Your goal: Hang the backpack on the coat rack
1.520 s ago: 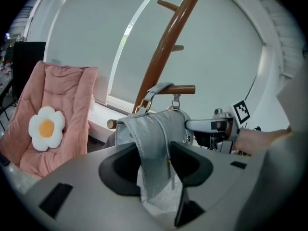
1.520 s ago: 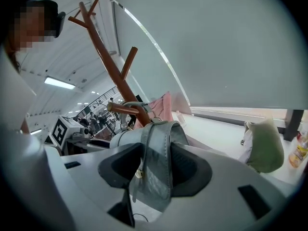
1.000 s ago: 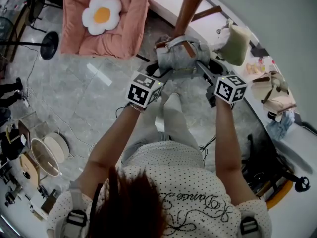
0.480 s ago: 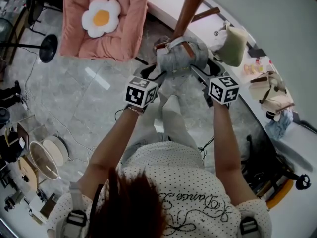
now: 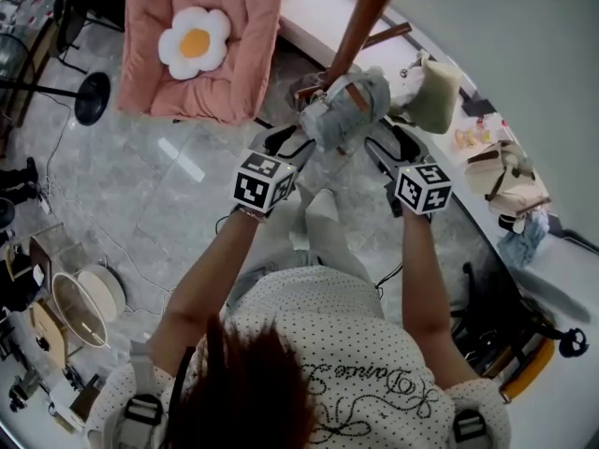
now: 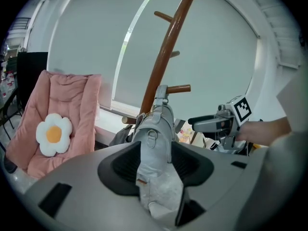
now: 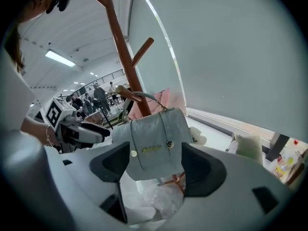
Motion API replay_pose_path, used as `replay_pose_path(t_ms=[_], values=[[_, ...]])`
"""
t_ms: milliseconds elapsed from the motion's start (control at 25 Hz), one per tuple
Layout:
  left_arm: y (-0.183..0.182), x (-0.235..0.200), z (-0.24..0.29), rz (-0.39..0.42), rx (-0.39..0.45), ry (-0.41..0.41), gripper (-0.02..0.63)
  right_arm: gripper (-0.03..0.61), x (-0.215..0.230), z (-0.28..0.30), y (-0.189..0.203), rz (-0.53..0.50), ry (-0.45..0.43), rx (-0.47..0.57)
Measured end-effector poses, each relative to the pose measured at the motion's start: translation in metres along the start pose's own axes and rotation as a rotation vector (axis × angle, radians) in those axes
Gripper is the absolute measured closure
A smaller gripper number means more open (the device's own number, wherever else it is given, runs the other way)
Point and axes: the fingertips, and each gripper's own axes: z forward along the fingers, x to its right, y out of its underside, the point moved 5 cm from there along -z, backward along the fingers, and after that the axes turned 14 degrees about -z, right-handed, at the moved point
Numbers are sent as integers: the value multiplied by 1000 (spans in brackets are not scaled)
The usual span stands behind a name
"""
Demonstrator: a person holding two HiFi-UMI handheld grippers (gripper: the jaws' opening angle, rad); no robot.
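The grey backpack hangs by its top loop from a low peg of the brown coat rack. My left gripper stands open just short of the bag's left side. In the left gripper view the backpack shows narrow-side on between the jaws, with a gap on each side. My right gripper is at the bag's right, and its jaws are opening. In the right gripper view the backpack hangs in front of those jaws and the pads do not press on it.
A pink padded chair with a flower cushion stands left of the rack. A white ledge runs behind it and carries an olive bag and a beige bag. A black stand base sits on the floor.
Both grippers have drawn back a little from the backpack and their jaws have spread wider. The backpack stays hanging on the rack.
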Motion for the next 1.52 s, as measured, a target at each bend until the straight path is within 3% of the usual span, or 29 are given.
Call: replay_pose_path(t_ms=[280,480,640,800,1080,1280,1520], values=[[-21,11,-15,49,55,18,445,297,-7,-21,-31,-15,45,107],[-50,18,-29,103,144,26,525,463,-13,-46,-71,-135,126,254],[-76,31,-44,152,218,73,587,517,-19,-69,-102,-171,166,330],[-103,45,-64,214,308,73,603,557,-29,-99,-141,-236,217,429],[-153,60,-102,274,464,66,607,566,-42,-134,-190,-305,280,538],[-176,61,-132,278,534,-5,607,566,-48,-155,-211,-295,332,607],[-186,68,-155,287,591,-7,607,567,-55,-171,-221,-304,354,645]])
